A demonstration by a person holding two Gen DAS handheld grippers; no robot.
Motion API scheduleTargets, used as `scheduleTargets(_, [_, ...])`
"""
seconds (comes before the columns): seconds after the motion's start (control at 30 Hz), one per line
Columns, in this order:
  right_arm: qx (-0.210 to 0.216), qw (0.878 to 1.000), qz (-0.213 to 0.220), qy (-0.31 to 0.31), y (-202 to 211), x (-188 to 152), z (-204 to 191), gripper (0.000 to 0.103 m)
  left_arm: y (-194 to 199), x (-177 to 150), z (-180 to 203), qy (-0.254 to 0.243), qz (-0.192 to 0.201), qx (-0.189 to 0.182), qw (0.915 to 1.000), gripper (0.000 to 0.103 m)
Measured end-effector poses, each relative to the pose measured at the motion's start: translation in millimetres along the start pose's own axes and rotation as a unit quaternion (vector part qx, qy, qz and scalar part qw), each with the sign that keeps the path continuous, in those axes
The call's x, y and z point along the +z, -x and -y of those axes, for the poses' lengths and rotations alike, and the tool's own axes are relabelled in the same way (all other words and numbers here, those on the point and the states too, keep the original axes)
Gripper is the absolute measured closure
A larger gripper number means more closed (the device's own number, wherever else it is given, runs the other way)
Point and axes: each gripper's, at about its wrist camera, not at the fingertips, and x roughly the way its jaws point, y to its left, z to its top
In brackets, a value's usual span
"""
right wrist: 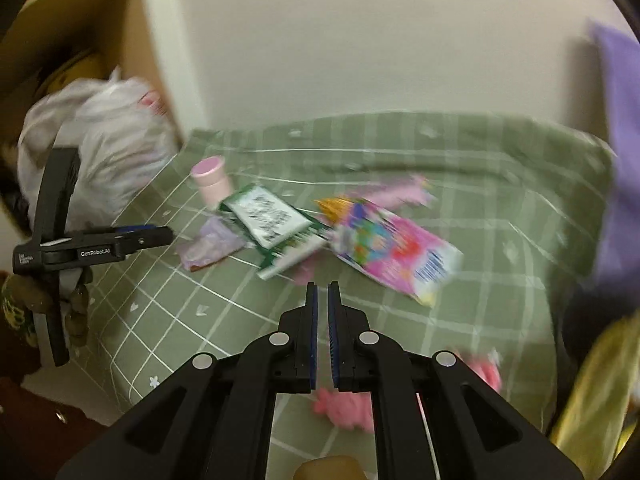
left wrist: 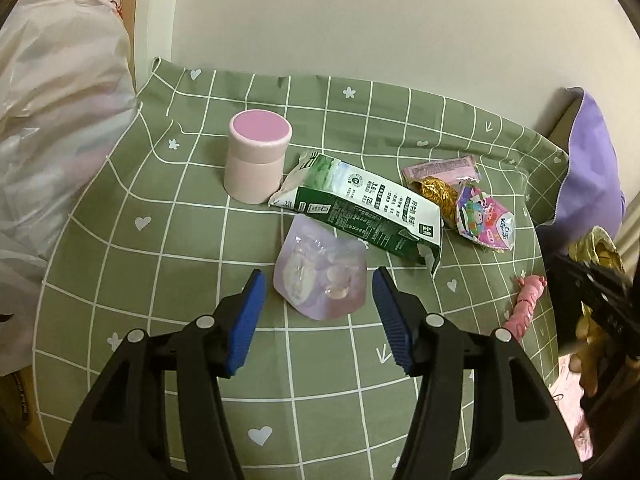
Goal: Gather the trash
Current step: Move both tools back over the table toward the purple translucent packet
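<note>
The left gripper (left wrist: pixel 319 280), jaws apart and empty, hovers over the lilac pouch (left wrist: pixel 320 274) at the milk carton's (left wrist: pixel 360 210) seven o'clock; closing may snag the cloth (left wrist: pixel 160 280), while the right gripper (right wrist: pixel 322 292) stays out, closed.

Home bedroom, patterned bedsheet (left wrist: pixel 160 280) (purple pillow (left wrist: pixel 588 168))

Your left wrist camera looks steeply down along the left gripper (left wrist: pixel 319 280), close over the green checked cloth (left wrist: pixel 160 264), facing the far wall. The lilac pouch (left wrist: pixel 320 276) lies nearest it, the milk carton (left wrist: pixel 360 208) and pink canister (left wrist: pixel 258 160) beyond. Your right wrist camera sits farther back and to the right, tilted down past the right gripper (right wrist: pixel 322 292), and is blurred. Both views share the cloth, carton, canister, pouch and the white plastic bag (right wrist: pixel 104 152) at far left.
</note>
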Motion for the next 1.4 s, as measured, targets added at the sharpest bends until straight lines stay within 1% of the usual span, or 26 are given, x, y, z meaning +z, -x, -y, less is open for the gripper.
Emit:
scheduleTargets(0.07, [0.014, 0.999, -0.008, 0.03, -17.1, 14.8, -7.9, 0.096, 3.9, -0.7, -1.7, -0.007, 0.003, 0.003, 1.0, 0.05])
scheduleTargets(0.13, [0.023, 0.997, -0.03, 0.07, -44.0, 34.9, -14.8, 0.096, 8.1, -1.5, -8.2, -0.008, 0.006, 0.013, 0.9999, 0.05])
scheduleTargets(0.2, [0.023, 0.995, -0.037, 0.093, -66.8, 52.5, -16.9, 0.096, 13.1, -2.6, -19.8, 0.006, 0.009, 0.019, 0.9998, 0.05])
scheduleTargets(0.27, [0.038, 0.994, -0.046, 0.096, -95.9, 73.6, -13.4, 0.096, 15.4, -4.1, -31.2, 0.022, 0.009, 0.022, 0.9995, 0.05])
scheduleTargets(0.37, [0.052, 0.994, -0.071, 0.072, -140.1, 89.1, -6.6, 0.096, 16.1, -9.1, -43.7, 0.036, 0.004, 0.03, 0.9989, 0.05])
scheduleTargets(0.4, [0.051, 0.993, -0.083, 0.061, -151.0, 89.4, -5.3, 0.096, 15.9, -10.9, -46.6, 0.039, 0.0, 0.033, 0.9987, 0.05])
scheduleTargets(0.47, [0.051, 0.996, -0.065, 0.032, -154.4, 88.0, -1.1, 0.096, 17.0, -13.3, -51.6, 0.041, -0.002, 0.039, 0.9984, 0.05])
scheduleTargets(0.53, [0.102, 0.991, -0.091, -0.005, -154.3, 80.3, 0.7, 0.096, 18.9, -14.1, -55.0, 0.046, -0.001, 0.04, 0.9982, 0.05])
scheduleTargets(0.57, [0.114, 0.988, -0.104, -0.014, -152.7, 72.6, -1.0, 0.096, 19.4, -14.5, -56.8, 0.048, 0.0, 0.04, 0.998, 0.05])
scheduleTargets(0.63, [0.109, 0.99, -0.092, -0.007, -136.7, 53.1, -9.7, 0.096, 17.8, -14.1, -58.7, 0.053, 0.0, 0.039, 0.9978, 0.05])
scheduleTargets(0.73, [0.114, 0.989, -0.099, -0.002, -119.8, 34.7, -18.1, 0.096, 10.6, -12.7, -57.6, 0.054, -0.008, 0.034, 0.998, 0.05])
scheduleTargets(0.77, [0.115, 0.988, -0.106, -0.004, -116.6, 28.5, -19.4, 0.095, 7.5, -11.6, -55.0, 0.052, -0.01, 0.029, 0.9982, 0.05])
scheduleTargets(0.8, [0.116, 0.988, -0.104, -0.009, -110.6, 22.5, -20.5, 0.096, 4.8, -10.0, -51.4, 0.048, -0.012, 0.024, 0.9985, 0.05])
scheduleTargets(0.9, [0.102, 0.984, -0.148, -0.008, -105.6, 4.1, -24.3, 0.096, -4.6, -4.3, -36.4, 0.027, -0.018, 0.007, 0.9994, 0.05])
scheduleTargets(0.93, [0.088, 0.986, -0.142, 0.0, -98.8, -0.6, -25.5, 0.096, -7.9, -2.8, -31.2, 0.02, -0.02, 0.001, 0.9996, 0.05])
scheduleTargets(0.97, [0.078, 0.989, -0.127, 0.005, -90.7, -1.8, -24.4, 0.096, -11.3, -1.8, -27.4, 0.013, -0.023, -0.003, 0.9997, 0.05])
scheduleTargets(1.03, [0.048, 0.997, -0.066, 0.007, -64.9, 2.2, -15.8, 0.096, -20.1, 0.6, -16.5, -0.003, -0.029, -0.004, 0.9996, 0.05])
scheduleTargets(1.07, [0.037, 0.998, -0.045, 0.0, -57.8, 5.1, -11.4, 0.096, -24.5, 1.7, -11.6, -0.007, -0.032, -0.004, 0.9995, 0.05])
scheduleTargets(1.13, [0.003, 1.0, 0.007, -0.019, -42.0, 14.6, 9.9, 0.095, -28.7, 2.5, -5.2, -0.011, -0.034, -0.009, 0.9993, 0.05])
scheduleTargets(1.17, [-0.01, 1.0, 0.018, -0.019, -39.9, 16.6, 16.6, 0.095, -30.3, 3.7, -0.8, -0.014, -0.034, -0.013, 0.9993, 0.05])
scheduleTargets(1.2, [-0.025, 0.999, 0.021, -0.015, -41.9, 20.2, 26.1, 0.095, -30.4, 3.3, 0.5, -0.018, -0.034, -0.015, 0.9992, 0.05])
scheduleTargets(1.27, [-0.037, 0.999, 0.002, 0.007, -54.1, 24.5, 36.8, 0.095, -32.1, 4.9, 6.0, -0.029, -0.035, -0.017, 0.9988, 0.05])
scheduleTargets(1.37, [-0.084, 0.995, -0.023, 0.051, -79.9, 30.0, 45.8, 0.095, -34.5, 6.6, 10.0, -0.032, -0.038, -0.018, 0.9986, 0.05])
scheduleTargets(1.4, [-0.09, 0.994, -0.036, 0.046, -90.2, 30.4, 51.3, 0.095, -35.2, 7.0, 9.4, -0.031, -0.04, -0.015, 0.9986, 0.05])
